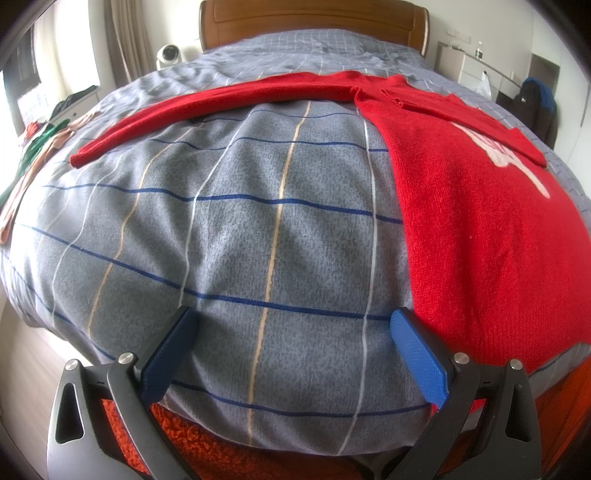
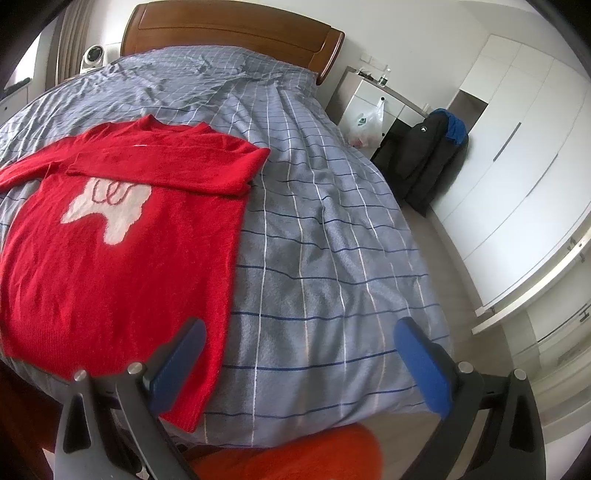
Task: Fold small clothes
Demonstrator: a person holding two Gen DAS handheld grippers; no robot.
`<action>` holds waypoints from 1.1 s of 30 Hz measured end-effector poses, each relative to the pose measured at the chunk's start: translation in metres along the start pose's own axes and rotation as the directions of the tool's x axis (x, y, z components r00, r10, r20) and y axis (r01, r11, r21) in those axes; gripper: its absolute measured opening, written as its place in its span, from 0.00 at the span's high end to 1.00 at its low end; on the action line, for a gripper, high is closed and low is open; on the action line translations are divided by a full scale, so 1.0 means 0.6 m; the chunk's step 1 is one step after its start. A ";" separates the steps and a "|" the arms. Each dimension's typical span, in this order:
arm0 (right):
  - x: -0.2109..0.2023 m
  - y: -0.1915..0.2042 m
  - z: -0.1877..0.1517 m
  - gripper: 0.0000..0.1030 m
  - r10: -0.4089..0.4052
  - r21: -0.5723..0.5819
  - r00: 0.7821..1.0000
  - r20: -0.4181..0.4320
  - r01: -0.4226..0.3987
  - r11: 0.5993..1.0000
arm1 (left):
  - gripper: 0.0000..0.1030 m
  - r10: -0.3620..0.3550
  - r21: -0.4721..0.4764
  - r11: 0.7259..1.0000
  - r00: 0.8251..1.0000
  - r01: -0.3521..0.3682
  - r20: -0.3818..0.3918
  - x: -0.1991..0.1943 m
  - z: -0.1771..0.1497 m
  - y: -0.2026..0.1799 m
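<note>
Red sweater (image 2: 122, 251) lies flat on the bed (image 2: 325, 258), front up, on a grey-blue checked cover. White patch with red looping stitch on the chest. One sleeve is folded across the upper chest, cuff end near the opposite shoulder. The other sleeve (image 1: 207, 99) stretches straight out over the cover, cuff toward the bed's far-left side in the left wrist view. Hem sits at the near edge of the bed.

Left claw (image 1: 293, 350): released, blue pads spread wide, nothing between them. It hovers over bare cover just beside the sweater's hem corner; the right-hand pad sits at the edge of the red knit, contact cannot be told.

Right claw (image 2: 299, 360): released, pads wide apart, empty. Its left pad overlaps the sweater's side edge near the hem in view; the rest is over bare cover.

Wooden headboard (image 2: 229, 33) at the far end. Loose clothes (image 1: 40, 147), green and tan, at the far-left bed edge. White wardrobe (image 2: 517, 166) and a dark jacket (image 2: 428, 155) off to the right.
</note>
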State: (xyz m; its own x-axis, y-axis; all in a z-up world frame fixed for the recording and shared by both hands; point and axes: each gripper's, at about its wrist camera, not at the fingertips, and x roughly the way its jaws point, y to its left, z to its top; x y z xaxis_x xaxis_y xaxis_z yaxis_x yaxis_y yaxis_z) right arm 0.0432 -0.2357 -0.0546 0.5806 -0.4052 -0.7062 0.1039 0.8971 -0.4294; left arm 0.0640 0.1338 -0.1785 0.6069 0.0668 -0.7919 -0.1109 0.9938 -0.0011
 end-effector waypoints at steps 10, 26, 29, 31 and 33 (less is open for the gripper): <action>-0.032 0.018 -0.004 0.02 0.124 0.021 0.992 0.035 -0.125 0.992 | 0.01 -0.147 -0.106 0.983 0.989 0.149 0.021 -0.045 0.053 0.063; -0.036 0.084 -0.020 0.02 0.228 -0.062 0.973 0.038 -0.225 0.972 | 0.27 0.035 -0.678 0.734 0.999 -0.032 -0.010 0.075 0.204 0.426; -0.019 0.095 -0.030 0.02 0.256 -0.059 0.967 -0.003 -0.256 0.965 | 0.95 0.010 -0.632 0.774 0.999 -0.038 -0.047 0.095 0.234 0.405; -0.010 0.096 -0.032 0.02 0.265 -0.047 0.964 -0.016 -0.265 0.963 | 0.96 0.052 -0.589 0.806 0.998 -0.057 -0.025 0.077 0.266 0.380; -0.005 0.094 -0.032 0.02 0.266 -0.033 0.964 -0.013 -0.267 0.963 | 0.97 0.047 -0.522 0.853 0.998 -0.018 0.042 0.038 0.321 0.333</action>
State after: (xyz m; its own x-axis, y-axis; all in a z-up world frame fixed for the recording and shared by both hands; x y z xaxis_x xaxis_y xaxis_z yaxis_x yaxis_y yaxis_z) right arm 0.0319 -0.1872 -0.0873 0.5770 -0.1538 -0.8021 -0.0813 0.9664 -0.2439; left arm 0.2071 0.3507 -0.0791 0.6338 0.1174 -0.7645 -0.5166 0.7999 -0.3055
